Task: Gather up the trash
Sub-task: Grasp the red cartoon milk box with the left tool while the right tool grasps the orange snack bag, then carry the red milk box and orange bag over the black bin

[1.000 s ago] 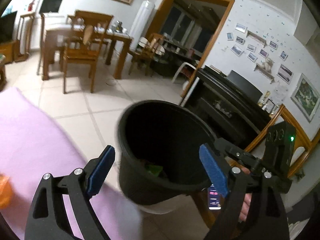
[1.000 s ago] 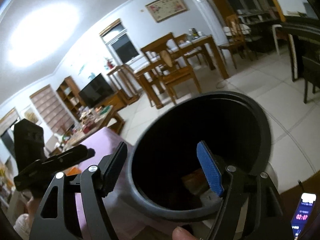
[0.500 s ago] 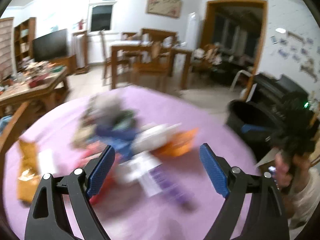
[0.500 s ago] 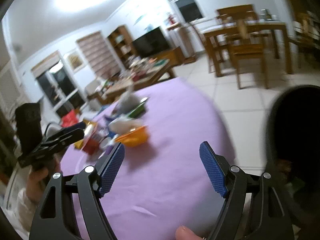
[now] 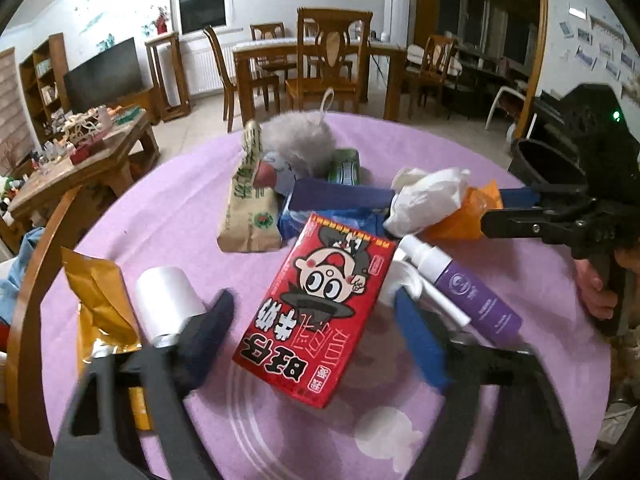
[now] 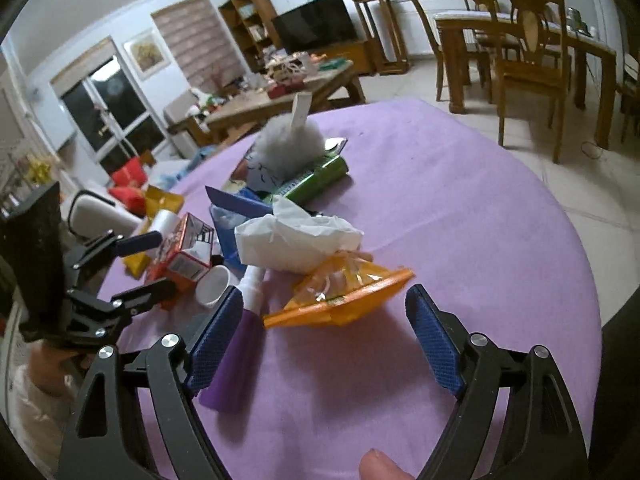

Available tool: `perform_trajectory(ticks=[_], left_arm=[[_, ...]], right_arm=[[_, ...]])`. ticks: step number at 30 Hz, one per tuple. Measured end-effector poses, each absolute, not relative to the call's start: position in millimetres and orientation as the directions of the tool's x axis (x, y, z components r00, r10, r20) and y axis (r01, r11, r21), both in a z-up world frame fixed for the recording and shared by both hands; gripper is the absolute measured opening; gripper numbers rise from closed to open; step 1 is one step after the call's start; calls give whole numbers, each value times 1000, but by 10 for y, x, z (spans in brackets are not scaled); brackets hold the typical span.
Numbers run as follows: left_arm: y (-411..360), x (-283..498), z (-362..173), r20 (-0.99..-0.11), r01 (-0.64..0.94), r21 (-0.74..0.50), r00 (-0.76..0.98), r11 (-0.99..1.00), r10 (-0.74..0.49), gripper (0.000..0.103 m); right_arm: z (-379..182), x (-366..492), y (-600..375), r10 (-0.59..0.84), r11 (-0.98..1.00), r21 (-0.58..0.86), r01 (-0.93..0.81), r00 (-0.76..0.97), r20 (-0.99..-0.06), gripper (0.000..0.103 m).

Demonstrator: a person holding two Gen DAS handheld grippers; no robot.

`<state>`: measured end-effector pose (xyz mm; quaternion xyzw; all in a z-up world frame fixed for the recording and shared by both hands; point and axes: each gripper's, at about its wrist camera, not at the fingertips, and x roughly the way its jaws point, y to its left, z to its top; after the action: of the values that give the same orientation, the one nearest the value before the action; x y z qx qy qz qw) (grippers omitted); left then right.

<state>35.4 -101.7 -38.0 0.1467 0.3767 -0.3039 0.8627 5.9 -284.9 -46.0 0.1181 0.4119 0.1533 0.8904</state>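
A pile of trash lies on a round table with a purple cloth (image 5: 168, 216). My left gripper (image 5: 320, 332) is open, its fingers either side of a red cartoon box (image 5: 320, 304). My right gripper (image 6: 332, 332) is open around an orange plastic wrapper (image 6: 340, 296), with a purple spray bottle (image 6: 240, 344) at its left finger. A crumpled white tissue (image 6: 296, 240) lies just beyond the wrapper. A black bin (image 5: 544, 160) shows at the table's far right edge, behind the right gripper.
The pile also holds a kraft paper bag (image 5: 248, 208), a grey fluffy ball (image 5: 300, 144), a green packet (image 6: 316, 180), a white roll (image 5: 168, 300) and a gold pouch (image 5: 100, 304). Wooden dining chairs (image 5: 320, 64) and a cluttered coffee table (image 6: 280, 92) stand beyond.
Both grippers swung away from the black bin to the table and came down close over the trash pile. Both stay open and empty.
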Motion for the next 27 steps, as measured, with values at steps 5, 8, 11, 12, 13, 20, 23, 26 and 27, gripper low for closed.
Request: perform_trajectory(ticks=[5,8,11,12,13,20,23,26,27], left_arm=[[-1103,330,-419,-749,643,52,531,764,-396,49],[-1109,288,-406,-739,646,59,540,761,-402,49],[-1043,254,-359,-722,644,20,538,765,-435,49],[-1035,238,-363,-718,643,7,536,766,-444,49],[-1008,221,-334,-709,640,-8,539,768,-456,49],[-919,19,-188,-663,632,-84,542,770,-517,49],[-994,-55,-111,-642,640,-109,539,760,-546,49],[-1120,-110,-42,-622,659,-135,525,740,-581,49],[-1177,-132,-21,-615,664,-140,523,734,-590,49]], right_arm=[[-571,85,-2903,377,923,341,-178,585,-718,44],[-554,72,-2940,383,919,352,-175,600,-702,40],[-537,-17,-3033,407,906,385,-175,610,-680,39],[-526,-67,-3077,418,899,403,-173,615,-668,39],[-517,-109,-3123,428,892,419,-171,621,-657,39],[-366,-481,-3477,472,841,519,-153,677,-566,39],[-233,-660,-3644,464,834,531,-150,710,-529,39],[-77,-842,-3794,464,827,539,-162,738,-489,39],[-4,-922,-3860,453,832,530,-164,754,-477,39]])
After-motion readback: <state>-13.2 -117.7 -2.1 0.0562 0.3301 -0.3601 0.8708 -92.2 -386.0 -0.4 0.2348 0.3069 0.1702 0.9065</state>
